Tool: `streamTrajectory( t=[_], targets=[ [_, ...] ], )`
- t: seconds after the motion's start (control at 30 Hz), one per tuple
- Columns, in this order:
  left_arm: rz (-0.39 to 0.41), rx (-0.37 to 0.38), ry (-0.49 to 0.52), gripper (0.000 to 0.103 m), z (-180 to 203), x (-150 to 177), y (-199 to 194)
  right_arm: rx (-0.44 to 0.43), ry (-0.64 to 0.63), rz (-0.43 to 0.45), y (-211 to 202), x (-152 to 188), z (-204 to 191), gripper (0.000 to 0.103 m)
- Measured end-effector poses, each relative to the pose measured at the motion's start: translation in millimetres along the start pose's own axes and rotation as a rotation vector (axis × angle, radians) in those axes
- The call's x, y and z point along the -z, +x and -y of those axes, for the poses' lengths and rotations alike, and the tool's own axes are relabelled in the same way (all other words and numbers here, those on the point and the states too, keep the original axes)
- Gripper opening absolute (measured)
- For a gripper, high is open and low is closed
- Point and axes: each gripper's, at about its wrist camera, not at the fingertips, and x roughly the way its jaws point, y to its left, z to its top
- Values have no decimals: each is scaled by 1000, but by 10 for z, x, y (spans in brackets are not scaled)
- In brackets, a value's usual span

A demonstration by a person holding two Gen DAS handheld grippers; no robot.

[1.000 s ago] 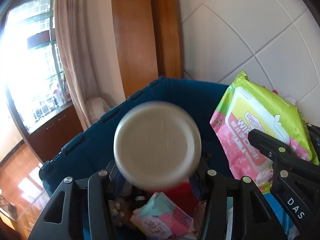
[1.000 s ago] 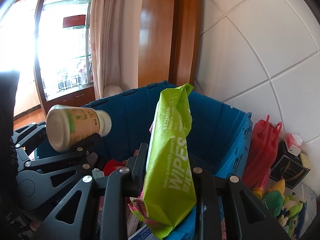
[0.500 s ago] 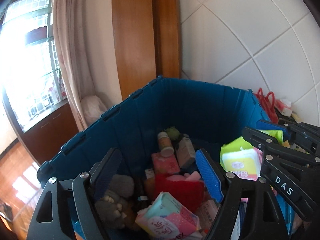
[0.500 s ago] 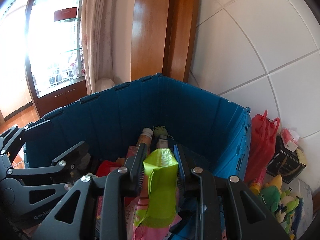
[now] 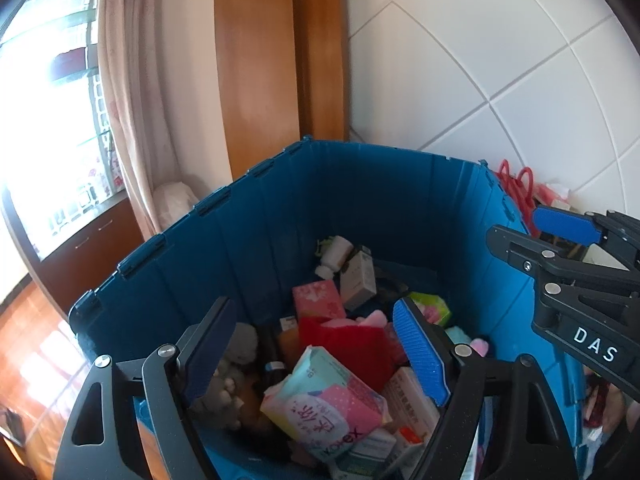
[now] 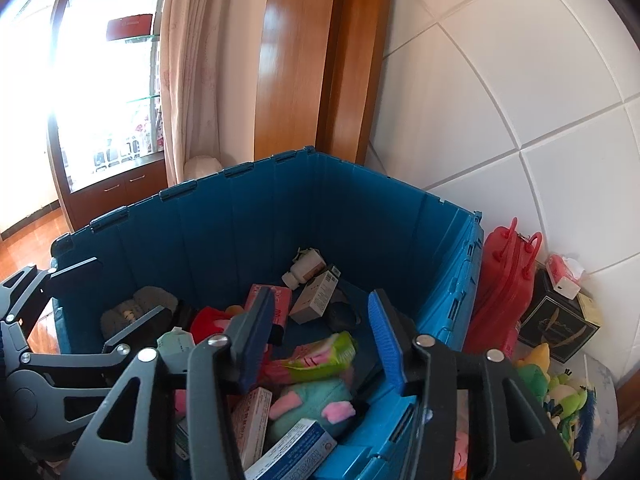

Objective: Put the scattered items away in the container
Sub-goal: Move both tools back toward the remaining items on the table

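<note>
From the left wrist camera, the left gripper (image 5: 316, 348) was seen above a blue crate (image 5: 280, 216), its fingers (image 5: 420, 352) spread wide with nothing held between them. Inside the crate a jumble was seen: a pastel pack of pads (image 5: 328, 404) nearest, a red cloth item (image 5: 344, 340) behind it, a grey plush toy (image 5: 236, 364) to the left, a pink box (image 5: 318, 300), and a white bottle (image 5: 334, 254) by the far wall. The right gripper (image 5: 560, 256) was seen at the right edge.

From the right wrist camera, the right gripper (image 6: 320, 336) was seen with its fingers (image 6: 384, 340) opening, nothing gripped between them. Below and between them, inside the crate (image 6: 248, 240), a green and pink pack of wipes (image 6: 316, 356) was seen lying on the other things. A teal plush toy (image 6: 316, 404) was seen nearer. Outside the crate, to the right, a red bag (image 6: 504, 292) was seen against the tiled wall (image 6: 520, 80).
</note>
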Motion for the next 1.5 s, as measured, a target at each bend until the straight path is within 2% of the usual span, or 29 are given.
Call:
streamTrajectory(
  t=[0.03, 0.13, 0.27, 0.5, 0.9, 1.07, 1.2, 1.5],
  targets=[
    [-6, -1, 3, 82, 10, 20, -6, 5, 1, 0, -17, 19, 11, 62],
    [-16, 2, 1, 82, 12, 83, -35, 17, 8, -1, -83, 75, 60, 68],
    [-8, 19, 1, 82, 27, 159, -136, 32, 20, 8, -233, 150, 126, 82],
    [-16, 29, 29, 84, 109, 226, -194, 42, 42, 13, -422, 242, 191, 83],
    [-18, 29, 32, 84, 226, 246, -236, 41, 43, -8, -498, 342, 237, 83],
    [10, 49, 60, 84, 514, 235, -405, 56, 67, 12, -685, 455, 424, 83],
    [41, 85, 92, 84, 896, 223, -599, 86, 96, 33, -914, 574, 684, 83],
    [66, 183, 178, 84, 2034, 429, -1062, 188, 209, 41, -1595, 1164, 1637, 83]
  ],
)
